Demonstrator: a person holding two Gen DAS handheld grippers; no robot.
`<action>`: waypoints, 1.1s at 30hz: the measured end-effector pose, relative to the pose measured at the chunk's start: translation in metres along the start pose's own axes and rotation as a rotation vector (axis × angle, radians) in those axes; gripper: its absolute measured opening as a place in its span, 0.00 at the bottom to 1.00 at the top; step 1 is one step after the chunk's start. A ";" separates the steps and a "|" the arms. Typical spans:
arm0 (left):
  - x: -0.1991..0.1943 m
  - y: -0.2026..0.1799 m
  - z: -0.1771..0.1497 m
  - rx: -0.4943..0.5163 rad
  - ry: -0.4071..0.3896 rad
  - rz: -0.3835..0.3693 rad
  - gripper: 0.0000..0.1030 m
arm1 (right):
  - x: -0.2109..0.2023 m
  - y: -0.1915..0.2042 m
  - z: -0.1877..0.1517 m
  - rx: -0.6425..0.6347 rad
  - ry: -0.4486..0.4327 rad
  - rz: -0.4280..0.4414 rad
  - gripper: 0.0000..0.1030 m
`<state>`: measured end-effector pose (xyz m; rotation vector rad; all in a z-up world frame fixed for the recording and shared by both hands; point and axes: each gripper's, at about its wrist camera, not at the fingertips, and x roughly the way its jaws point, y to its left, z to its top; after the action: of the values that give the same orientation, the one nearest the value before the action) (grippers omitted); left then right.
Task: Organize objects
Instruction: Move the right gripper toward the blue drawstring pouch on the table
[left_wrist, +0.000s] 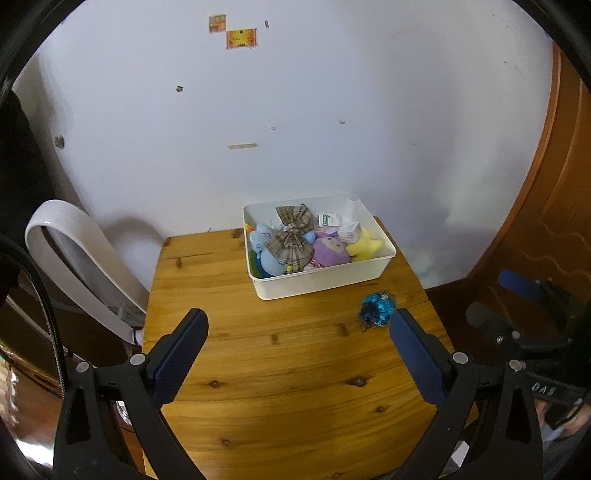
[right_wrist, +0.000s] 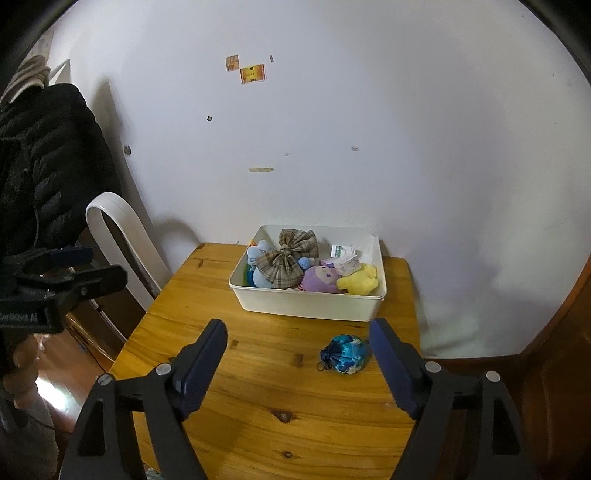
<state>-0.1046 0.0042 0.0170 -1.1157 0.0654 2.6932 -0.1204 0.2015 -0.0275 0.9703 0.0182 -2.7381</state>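
Observation:
A white plastic bin (left_wrist: 321, 282) (right_wrist: 306, 306) stands at the far edge of a small wooden table (left_wrist: 280, 369) (right_wrist: 266, 398), against the wall. It holds a plaid bow (left_wrist: 291, 236) (right_wrist: 286, 258), a blue plush, a purple plush (left_wrist: 330, 249) (right_wrist: 319, 278), a yellow plush (left_wrist: 364, 245) (right_wrist: 360, 280) and small white boxes. A shiny blue drawstring pouch (left_wrist: 376, 309) (right_wrist: 345, 353) lies on the table in front of the bin's right end. My left gripper (left_wrist: 299, 325) is open and empty above the table. My right gripper (right_wrist: 297, 334) is open and empty, its right finger (right_wrist: 391, 362) close beside the pouch.
A white curved chair back (left_wrist: 74, 258) (right_wrist: 122, 236) stands left of the table. A black jacket (right_wrist: 44, 166) hangs further left. A brown wooden door (left_wrist: 561, 221) is on the right. The right gripper's body (left_wrist: 524, 314) shows in the left wrist view, the left gripper's body (right_wrist: 55, 288) in the right wrist view.

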 end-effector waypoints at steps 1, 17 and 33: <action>-0.002 0.000 -0.005 -0.005 -0.004 0.000 0.96 | 0.000 0.000 -0.001 0.000 0.001 -0.001 0.78; 0.033 0.024 -0.062 -0.182 0.093 0.005 0.96 | 0.025 -0.020 -0.040 0.068 0.099 -0.016 0.78; 0.066 0.010 -0.091 -0.152 0.162 0.010 0.96 | 0.101 -0.050 -0.077 0.168 0.222 0.014 0.78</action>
<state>-0.0891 -0.0049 -0.0946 -1.3796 -0.1094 2.6480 -0.1596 0.2357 -0.1541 1.3109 -0.1828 -2.6383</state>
